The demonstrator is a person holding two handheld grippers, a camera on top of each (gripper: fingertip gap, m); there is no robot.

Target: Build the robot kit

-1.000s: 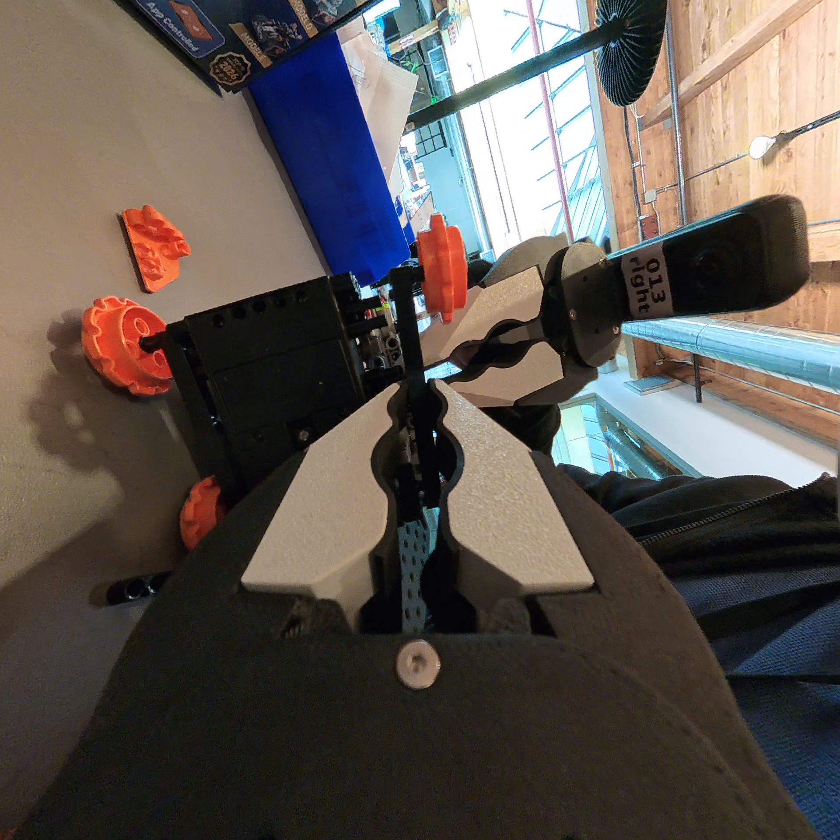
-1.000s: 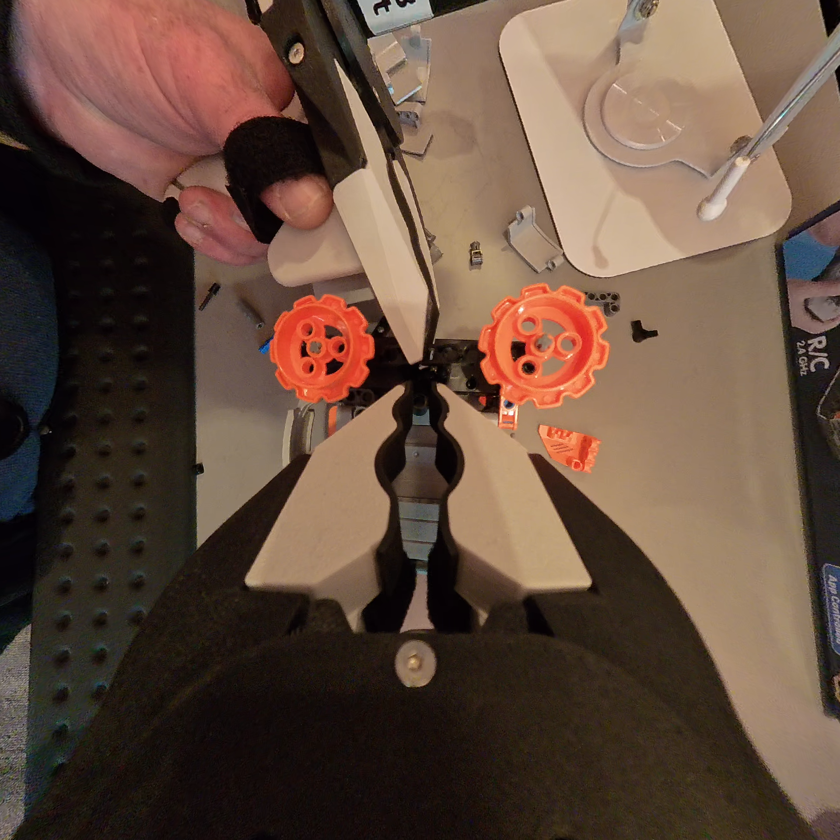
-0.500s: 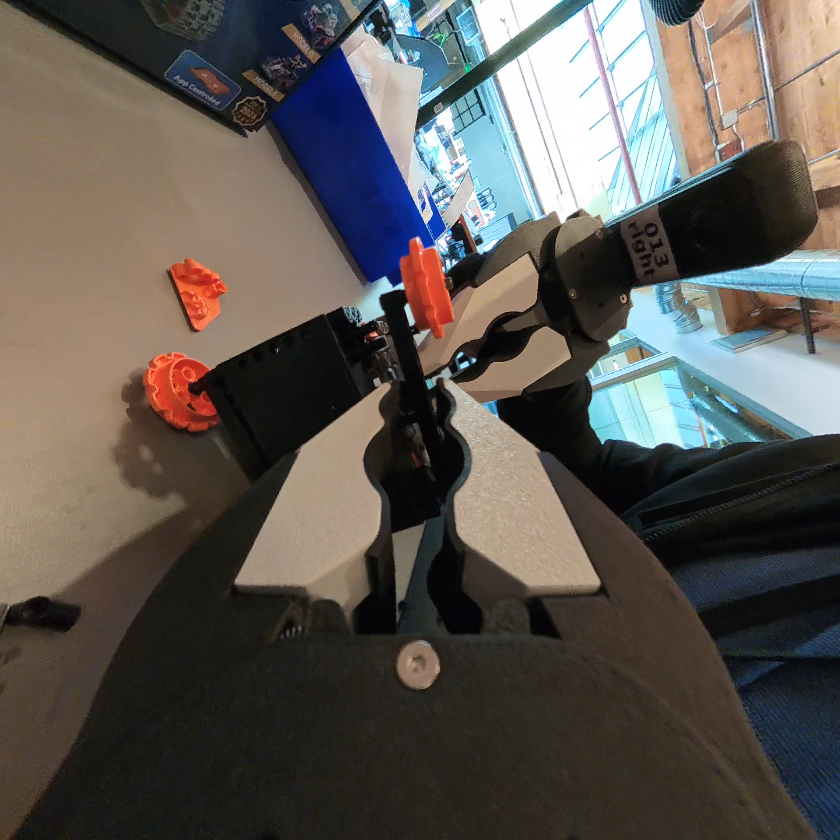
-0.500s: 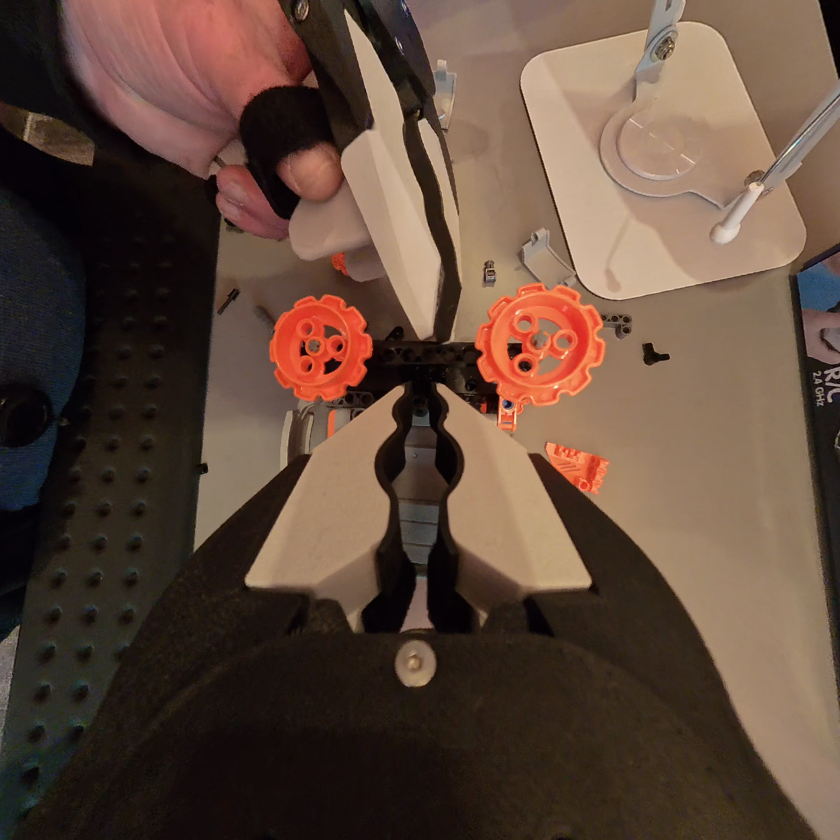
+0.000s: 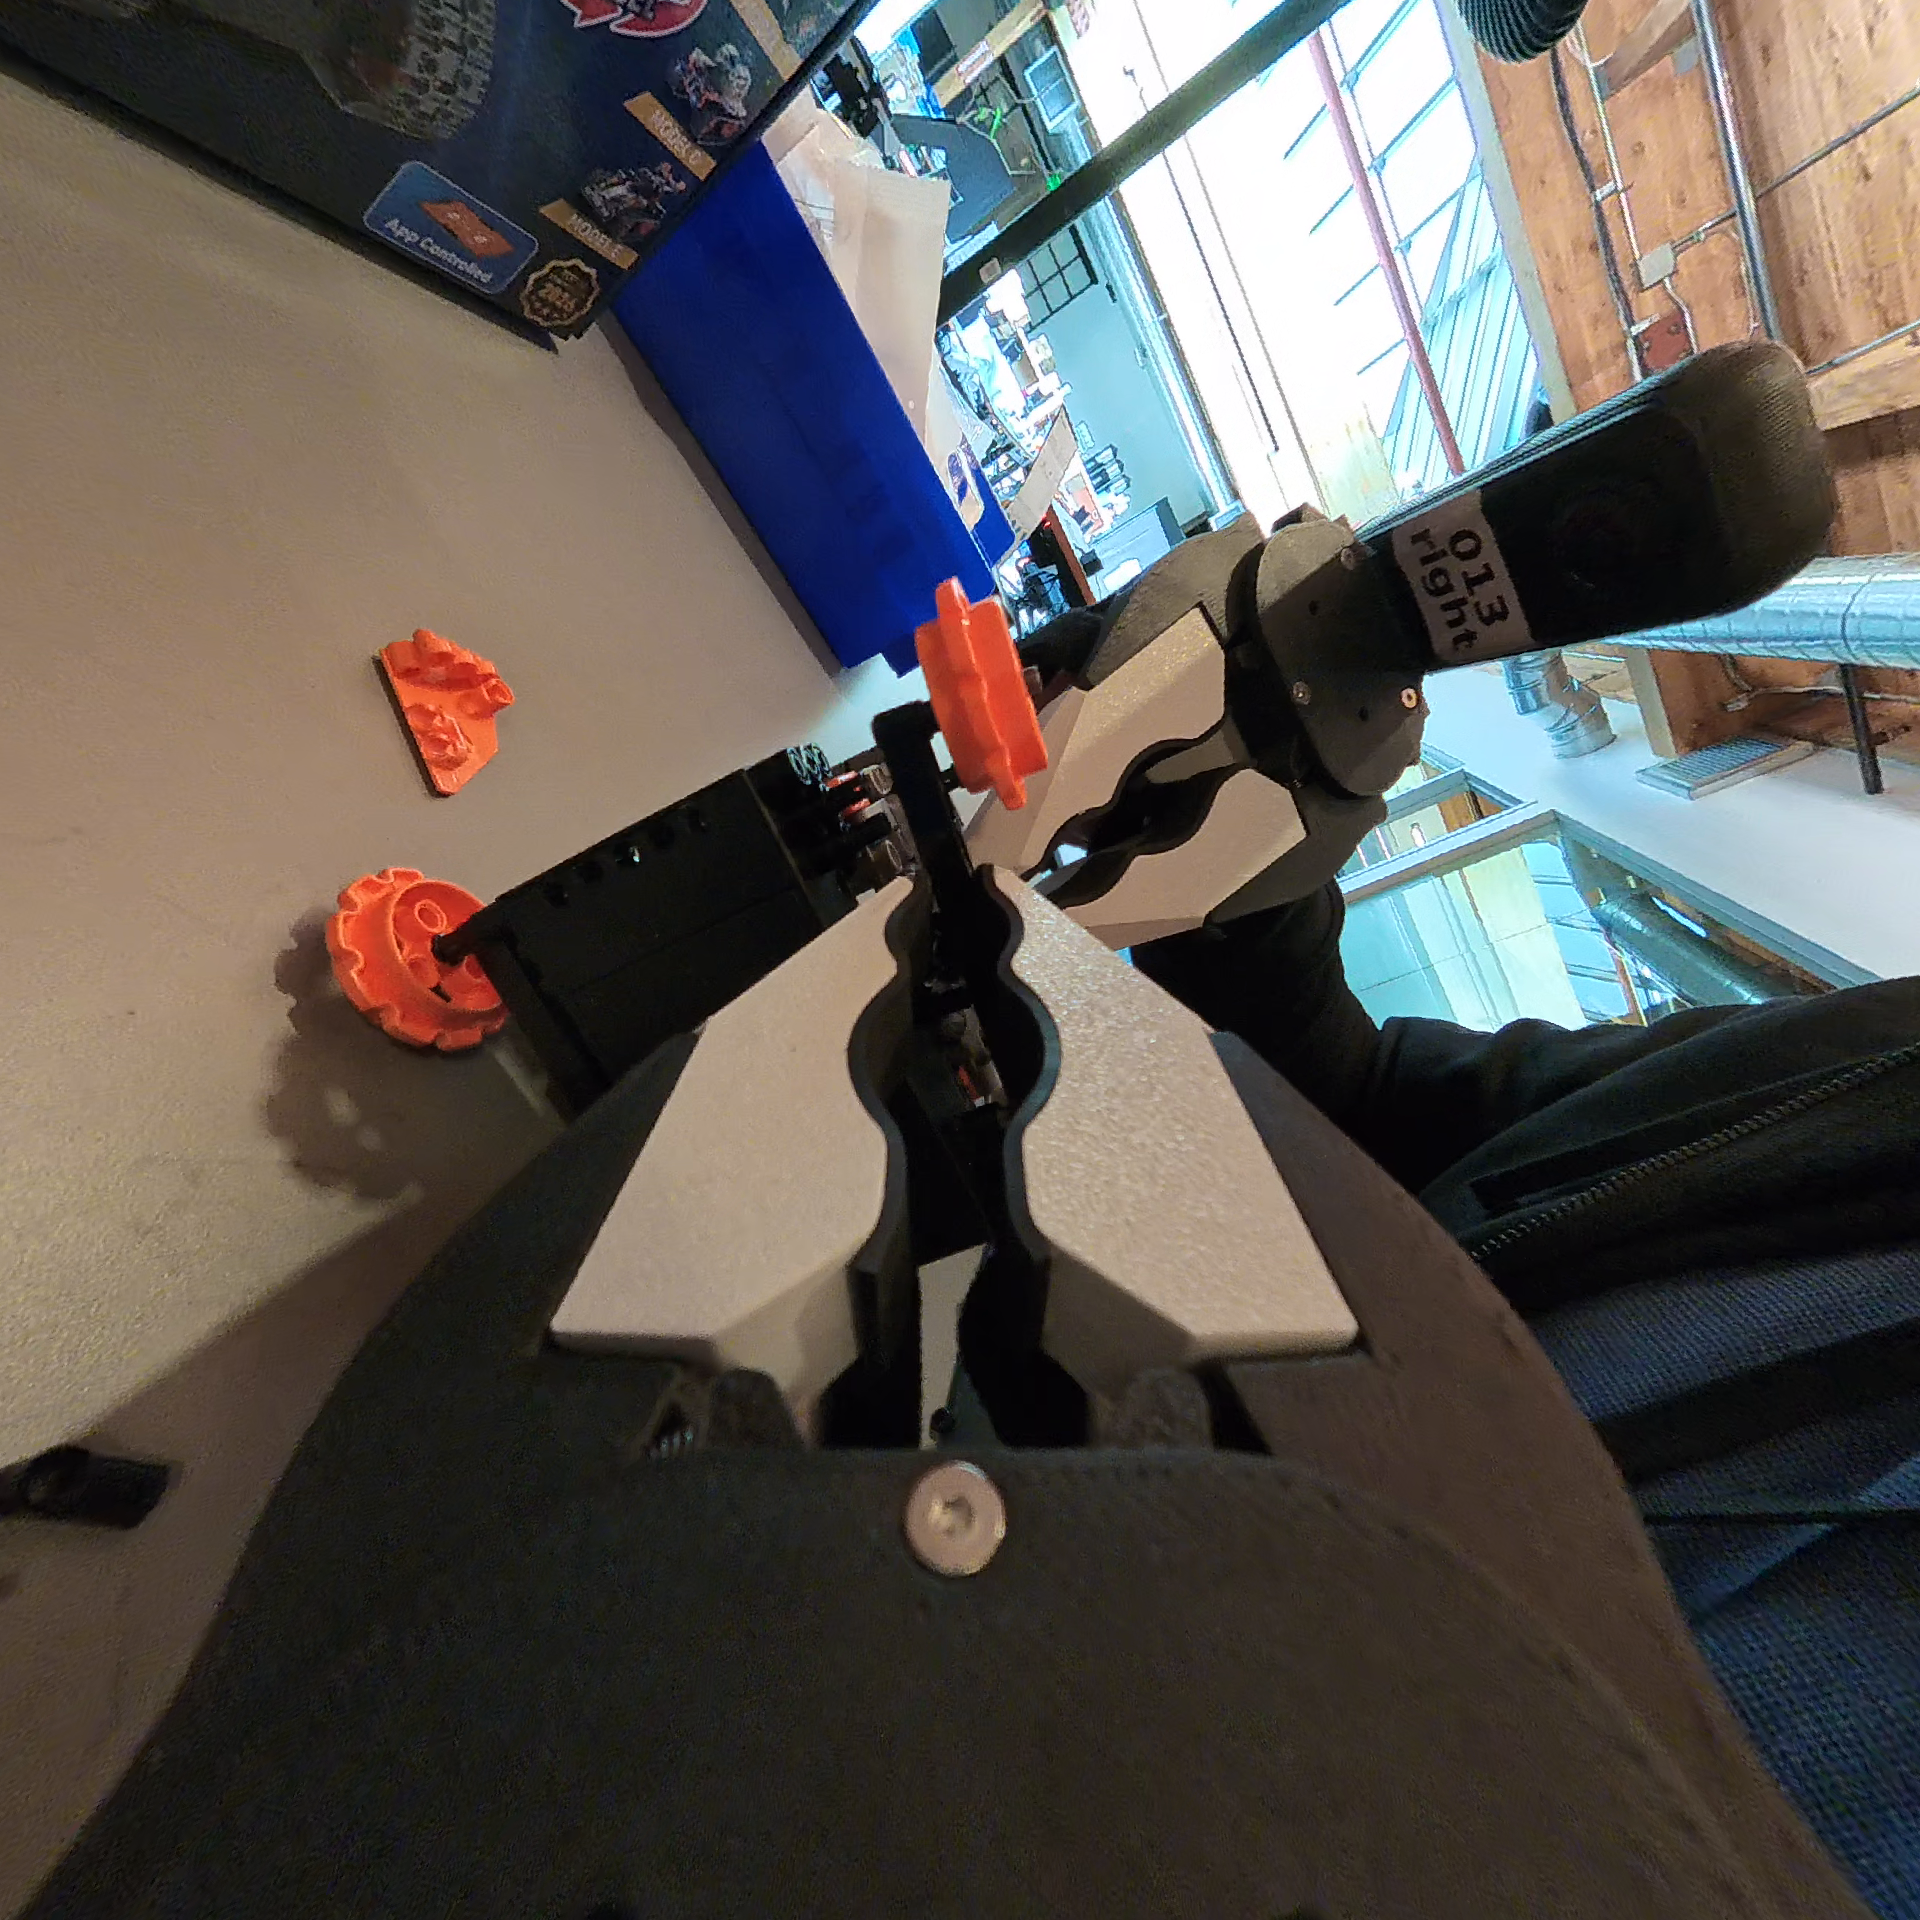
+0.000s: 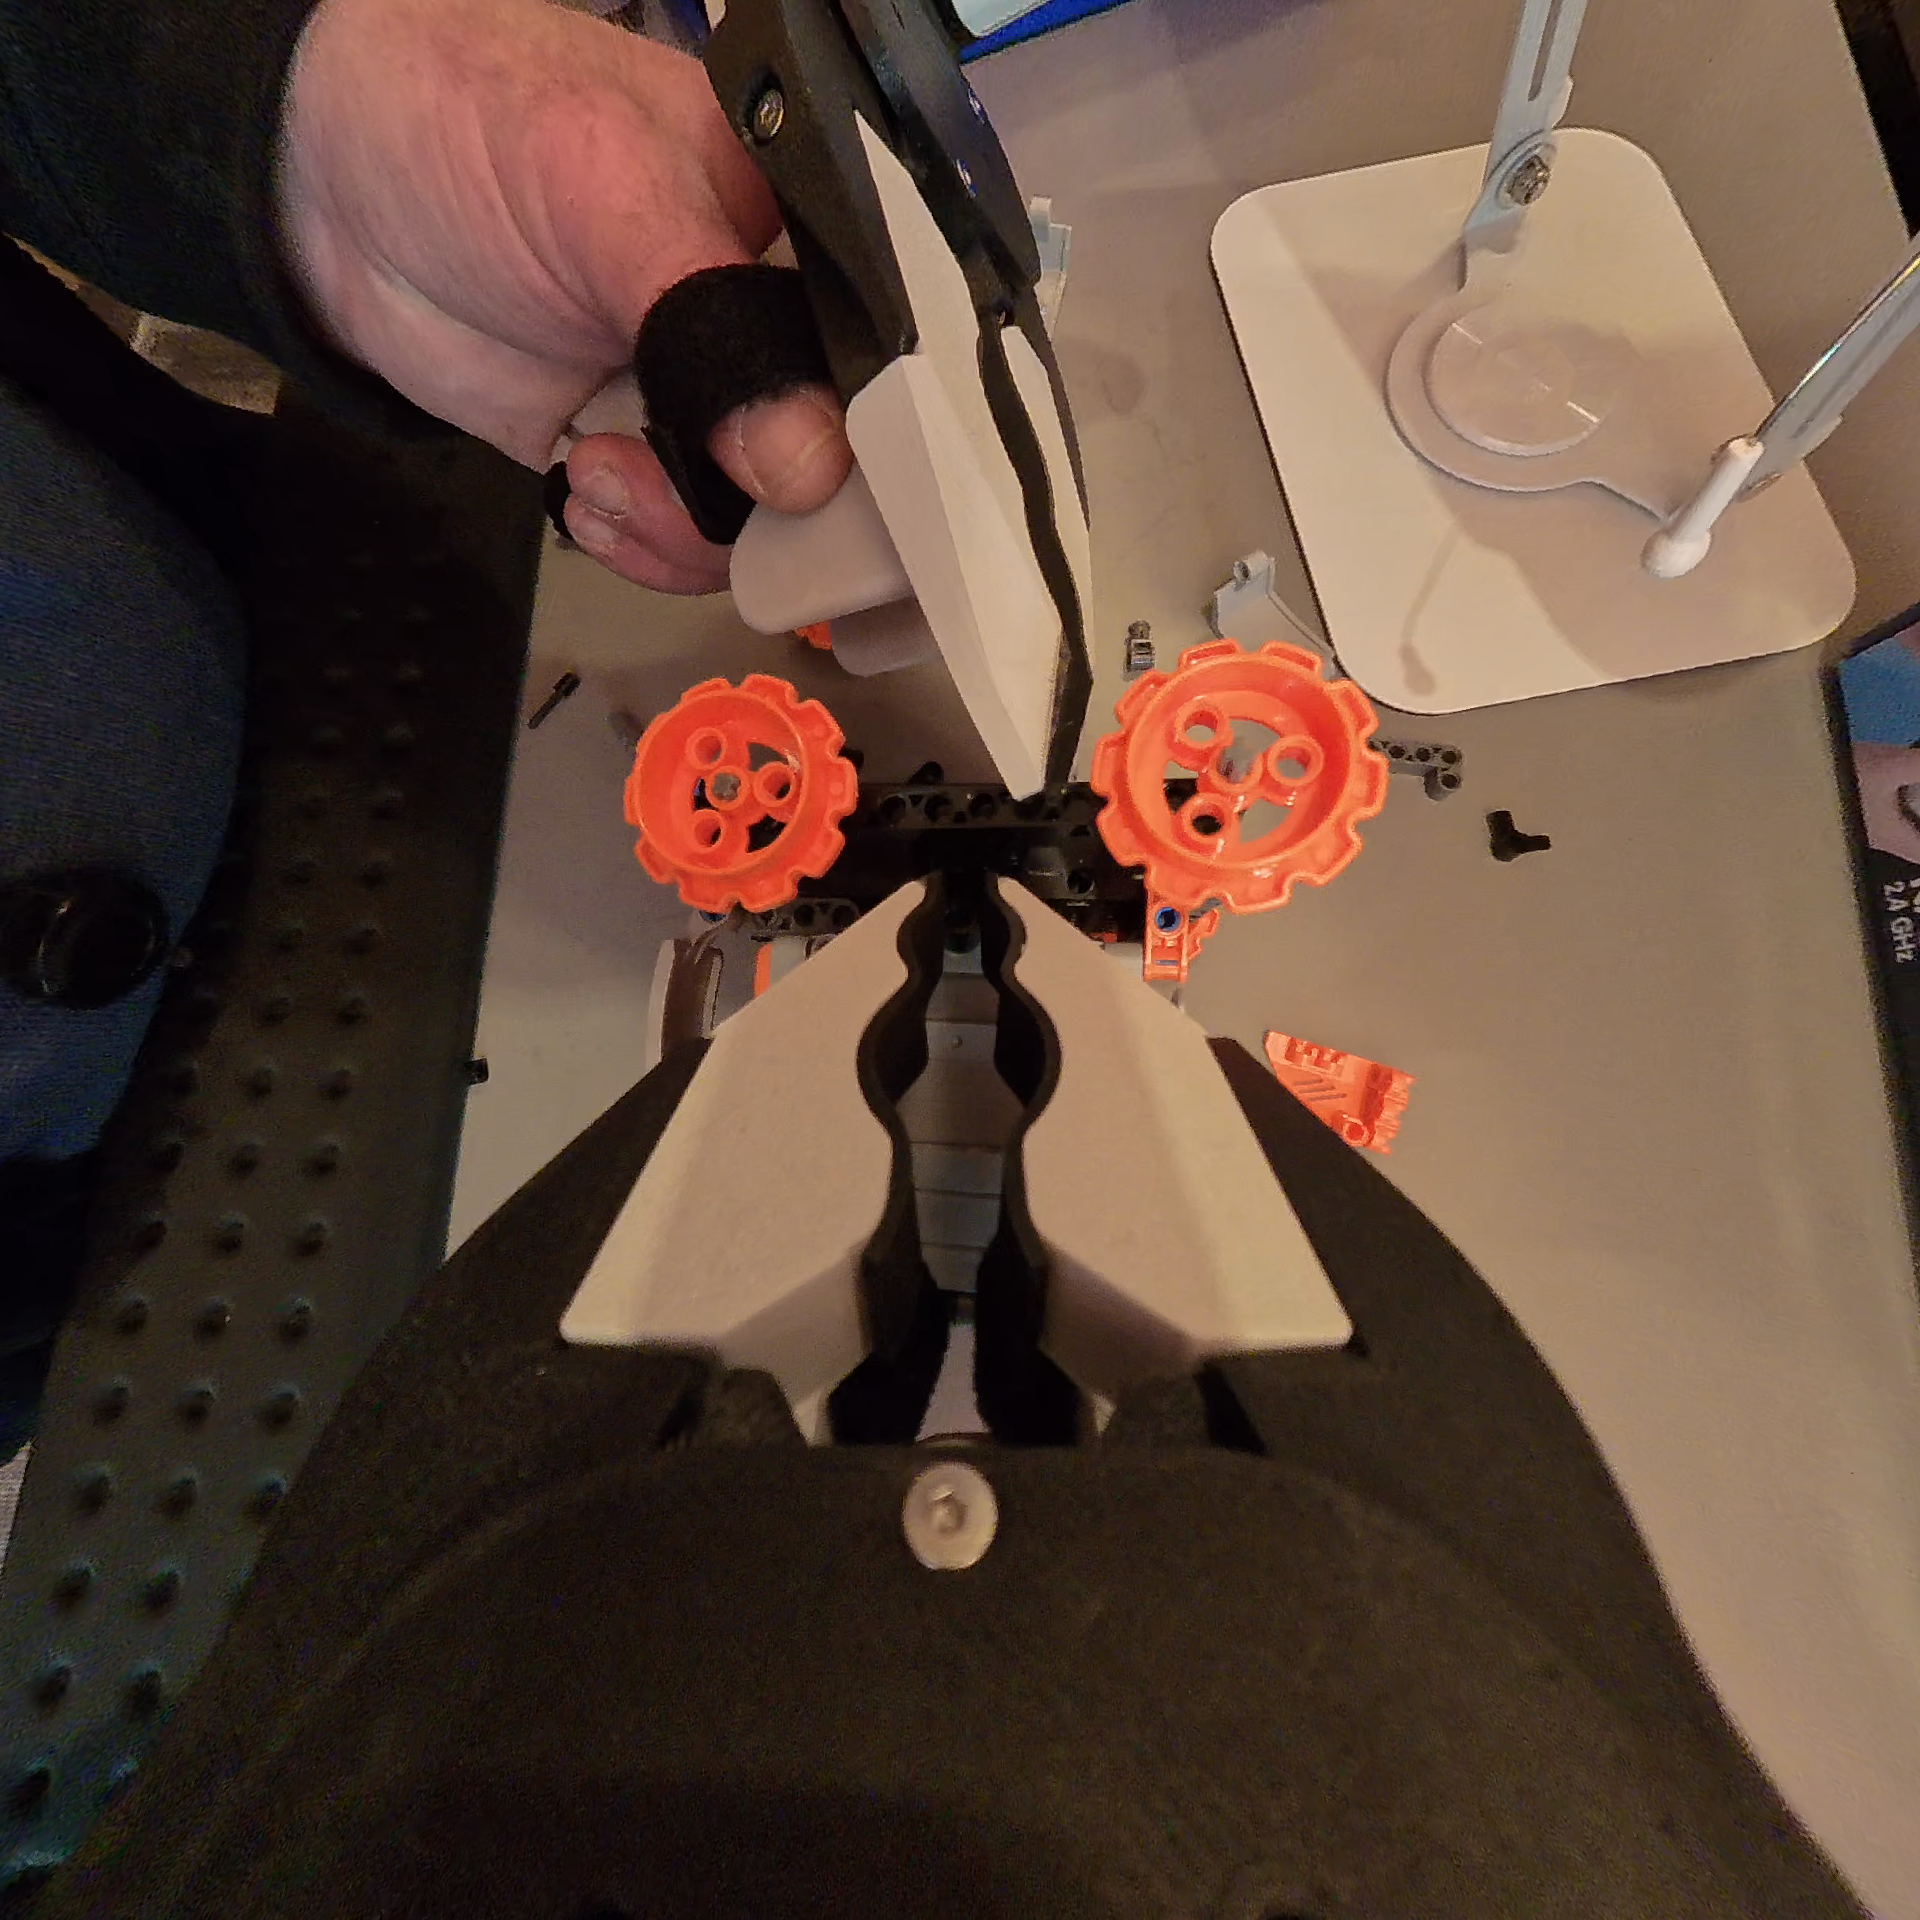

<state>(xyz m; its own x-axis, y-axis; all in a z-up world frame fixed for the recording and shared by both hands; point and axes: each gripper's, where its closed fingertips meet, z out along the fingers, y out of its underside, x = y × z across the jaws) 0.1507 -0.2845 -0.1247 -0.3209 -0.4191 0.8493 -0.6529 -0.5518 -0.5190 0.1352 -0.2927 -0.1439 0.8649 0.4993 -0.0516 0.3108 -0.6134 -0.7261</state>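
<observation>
A toy brick model with a black body (image 5: 665, 914) and orange toothed wheels (image 6: 738, 795) (image 6: 1236, 779) rests partly on the grey table (image 5: 208, 520). My left gripper (image 5: 956, 899) is shut on the model's black cross beam (image 6: 966, 805), between the two wheels. In the right wrist view it comes in from above (image 6: 1044, 774), held by a hand (image 6: 540, 239). My right gripper (image 6: 961, 894) is shut on the model's grey and black middle part. It also shows in the left wrist view (image 5: 1049, 852), just behind the upper wheel (image 5: 977, 717). A lower wheel (image 5: 410, 956) touches the table.
A loose orange panel piece (image 6: 1340, 1086) lies right of the model. Small black and grey parts (image 6: 1517, 836) are scattered nearby. A white stand base (image 6: 1507, 416) is at the back right, a printed box (image 5: 416, 125) and blue box (image 5: 790, 416) beyond, a studded black mat (image 6: 260, 1039) left. Less than 4 cm separates the two grippers' tips.
Both grippers keep their hold. The left gripper has tilted and shifted a little along the beam, and the model has turned slightly with it. The loose parts have not moved.
</observation>
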